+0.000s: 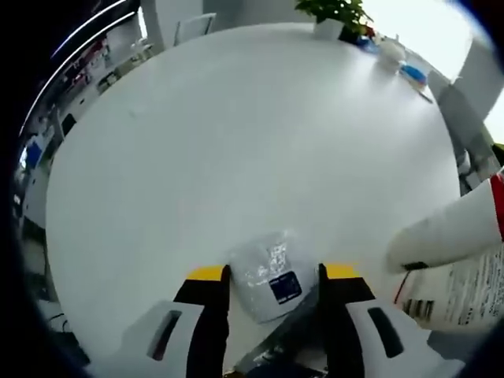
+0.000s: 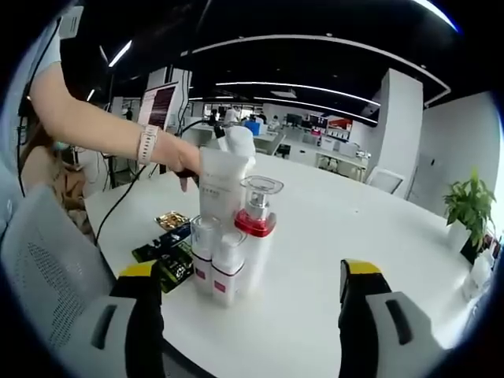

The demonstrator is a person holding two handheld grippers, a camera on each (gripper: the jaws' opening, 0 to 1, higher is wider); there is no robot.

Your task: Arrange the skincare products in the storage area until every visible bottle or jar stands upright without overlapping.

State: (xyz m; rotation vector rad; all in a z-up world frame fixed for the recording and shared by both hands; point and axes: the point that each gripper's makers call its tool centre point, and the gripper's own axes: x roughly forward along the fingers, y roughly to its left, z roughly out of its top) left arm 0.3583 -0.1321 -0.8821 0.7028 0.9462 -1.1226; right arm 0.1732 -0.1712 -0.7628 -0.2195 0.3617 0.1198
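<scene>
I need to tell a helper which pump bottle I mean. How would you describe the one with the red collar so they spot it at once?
On the round white table, find the cluster of skincare products near the person's arm. The pump bottle stands upright at the cluster's right edge. A red collar and clear cap set it apart from the white-capped small bottles beside it.

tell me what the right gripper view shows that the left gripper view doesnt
Right gripper view: upright bottles clustered on the table, dark packets lying flat beside them, a person's arm reaching in, and the open right gripper.

Left gripper view: the left gripper closed on a clear-wrapped packet, with a white tube lying to its right.

Both: the white table and a potted plant.
</scene>
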